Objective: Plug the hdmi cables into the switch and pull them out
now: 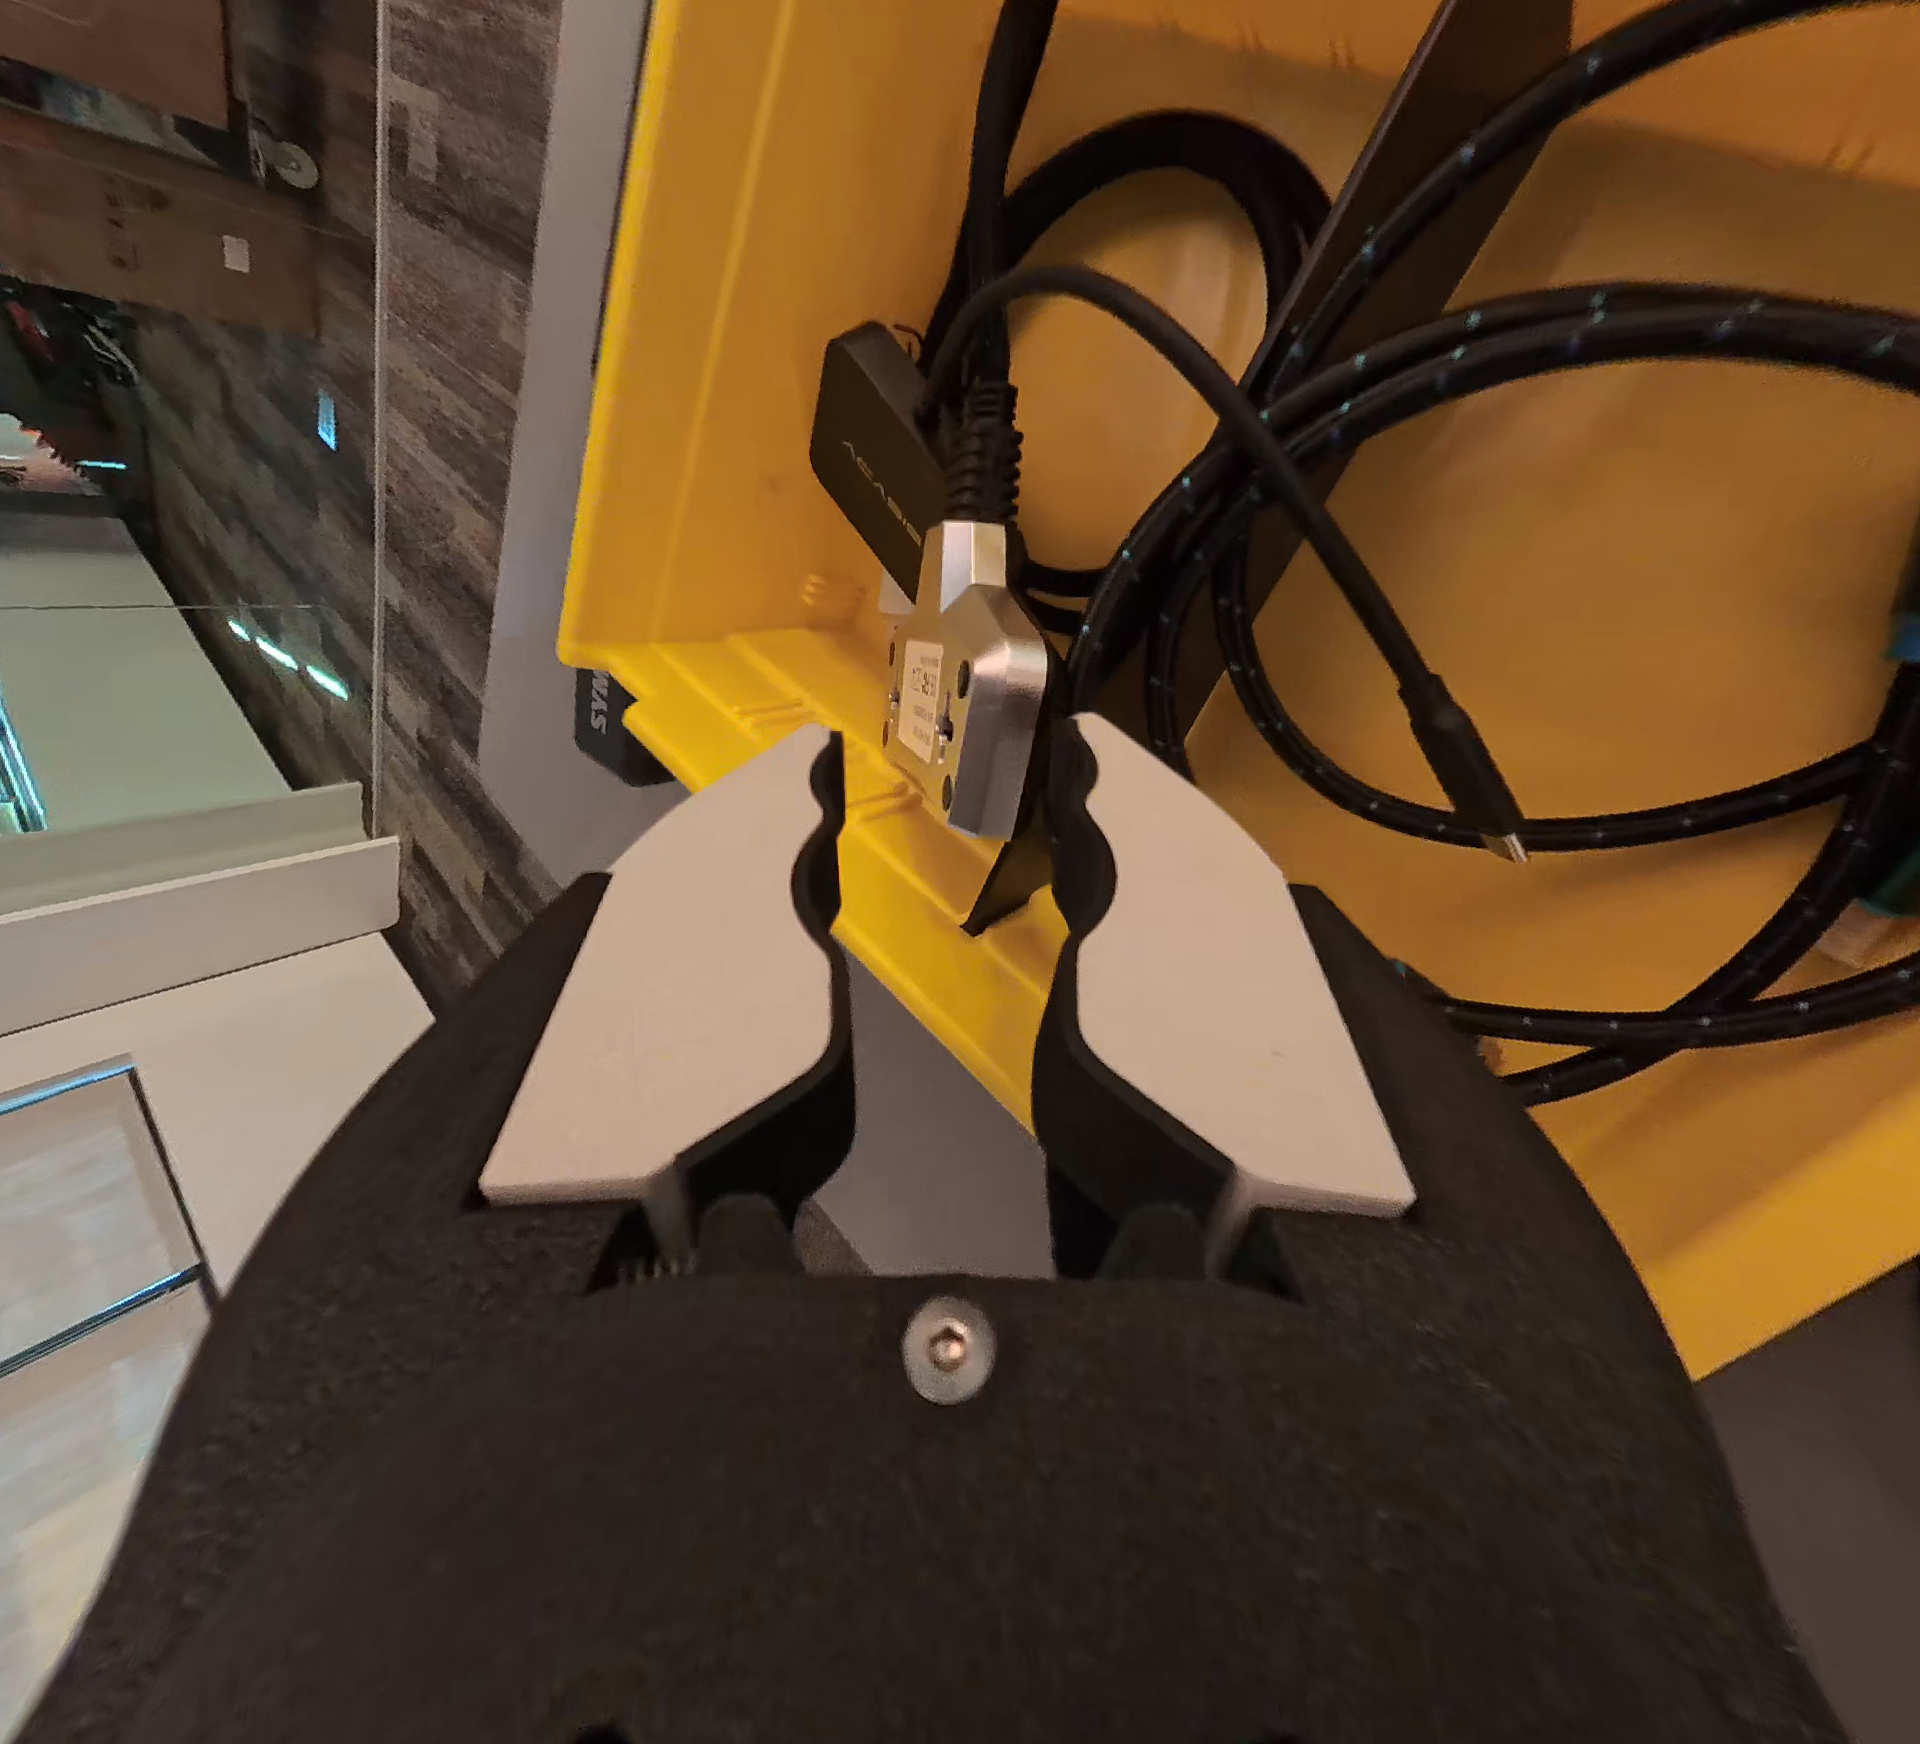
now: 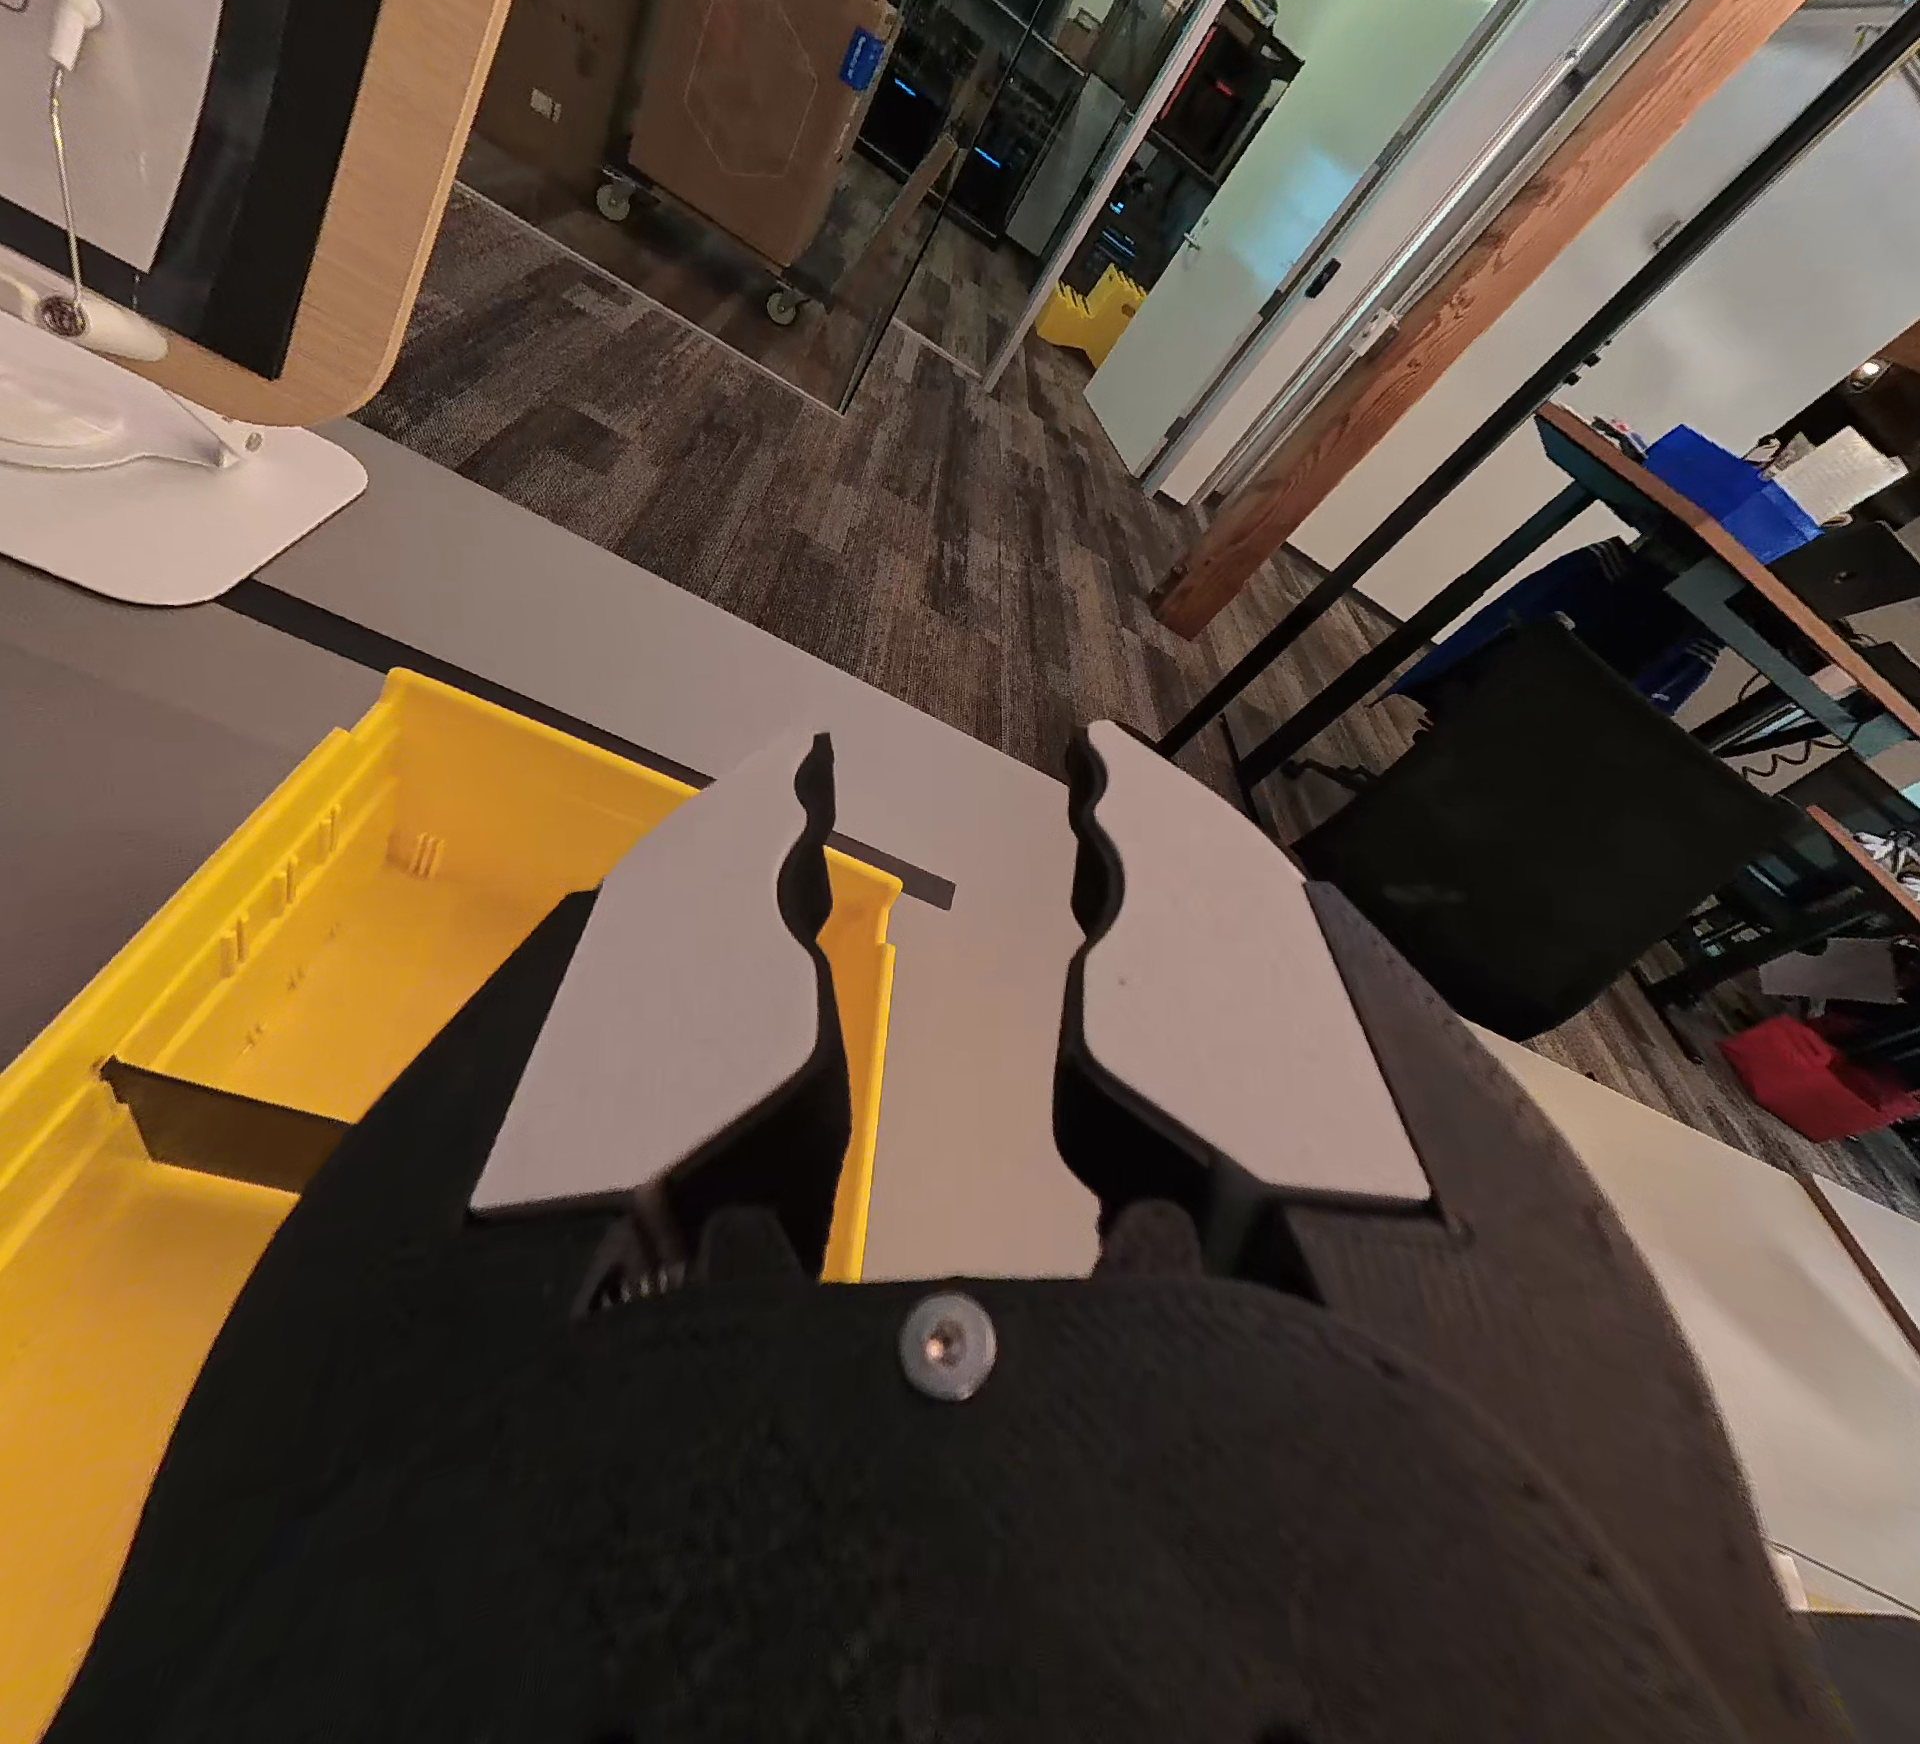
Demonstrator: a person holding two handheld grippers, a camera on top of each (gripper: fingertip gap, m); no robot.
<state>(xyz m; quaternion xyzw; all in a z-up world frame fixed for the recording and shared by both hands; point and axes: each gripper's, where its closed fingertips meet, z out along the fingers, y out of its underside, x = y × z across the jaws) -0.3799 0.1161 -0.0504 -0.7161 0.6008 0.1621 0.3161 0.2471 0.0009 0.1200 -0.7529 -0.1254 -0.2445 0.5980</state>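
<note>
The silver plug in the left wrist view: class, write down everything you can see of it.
The silver plug is a flat, angular, metal-looking housing with bevelled edges, dark screws and a small white sticker on its face. A ribbed black strain relief leads up from it into a black cable. It lies tilted in the yellow bin, beside the black switch, just ahead of the open left tool, which does not grip it. Whether it is plugged in cannot be told.

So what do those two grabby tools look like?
They match. The left tool and the right tool each have a rough, black, grainy body with one silver screw in the middle. Each has two flat, pale grey fingers with wavy black inner edges. No cables, markings or sleeves show.
</note>
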